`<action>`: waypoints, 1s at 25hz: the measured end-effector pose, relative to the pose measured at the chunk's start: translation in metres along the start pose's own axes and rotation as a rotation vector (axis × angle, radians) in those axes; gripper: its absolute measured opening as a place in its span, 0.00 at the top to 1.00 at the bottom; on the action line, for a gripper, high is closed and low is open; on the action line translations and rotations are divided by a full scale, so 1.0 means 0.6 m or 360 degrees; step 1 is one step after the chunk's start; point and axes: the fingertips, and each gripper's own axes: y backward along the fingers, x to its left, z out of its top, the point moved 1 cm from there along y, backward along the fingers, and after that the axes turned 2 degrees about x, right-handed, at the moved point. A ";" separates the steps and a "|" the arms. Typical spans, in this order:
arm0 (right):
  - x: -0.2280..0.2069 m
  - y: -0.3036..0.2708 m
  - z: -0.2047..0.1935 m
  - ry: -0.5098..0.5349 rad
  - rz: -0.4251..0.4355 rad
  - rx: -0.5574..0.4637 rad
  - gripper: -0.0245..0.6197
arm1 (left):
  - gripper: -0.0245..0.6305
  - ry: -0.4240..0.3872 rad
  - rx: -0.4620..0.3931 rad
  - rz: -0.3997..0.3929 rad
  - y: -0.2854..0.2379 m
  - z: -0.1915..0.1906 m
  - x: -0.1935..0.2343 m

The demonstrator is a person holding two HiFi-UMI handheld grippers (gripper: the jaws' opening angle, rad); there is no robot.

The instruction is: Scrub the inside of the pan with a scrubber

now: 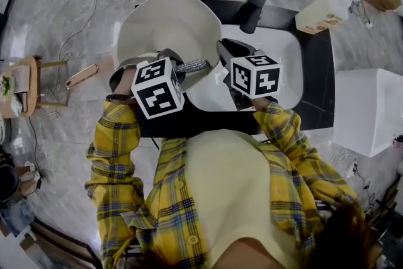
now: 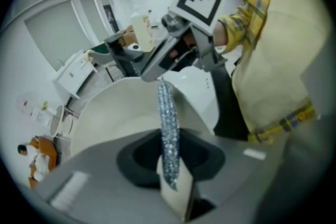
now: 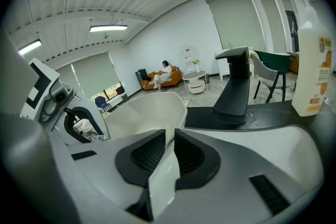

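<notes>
Near sink (image 1: 284,55), scrubber (image 2: 168,128) in left tongs (image 2: 170,168) points rightward.

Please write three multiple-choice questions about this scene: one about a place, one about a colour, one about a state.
1. Where is the scrubber?
A. in the left gripper
B. in the sink
C. on the floor
2. What colour is the faucet?
A. white
B. black
C. red
3. What is the state of the right gripper?
A. open
B. shut on the pan
C. shut on the bottle

1 A: its jaws clamp the scrubber's end.
2 B: it looks black in both views that show it.
3 B: the pan's rim sits between its jaws.
</notes>
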 end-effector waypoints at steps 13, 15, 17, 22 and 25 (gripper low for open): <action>0.001 0.001 0.000 0.0033 0.0005 0.0014 0.94 | 0.83 -0.0418 0.0244 -0.0017 0.020 -0.049 -0.029; 0.001 0.001 0.001 0.0038 0.0005 0.0016 0.94 | 0.83 -0.0470 0.0317 -0.0032 0.021 -0.066 -0.031; 0.001 0.001 0.000 0.0040 0.0007 0.0018 0.94 | 0.83 -0.0508 0.0400 -0.0056 0.023 -0.085 -0.034; 0.002 0.001 0.001 0.0057 0.0004 0.0018 0.93 | 0.83 -0.0537 0.0496 -0.0085 0.031 -0.106 -0.035; 0.001 0.001 0.001 0.0062 0.0000 0.0017 0.93 | 0.83 -0.0587 0.0623 -0.0072 0.030 -0.121 -0.028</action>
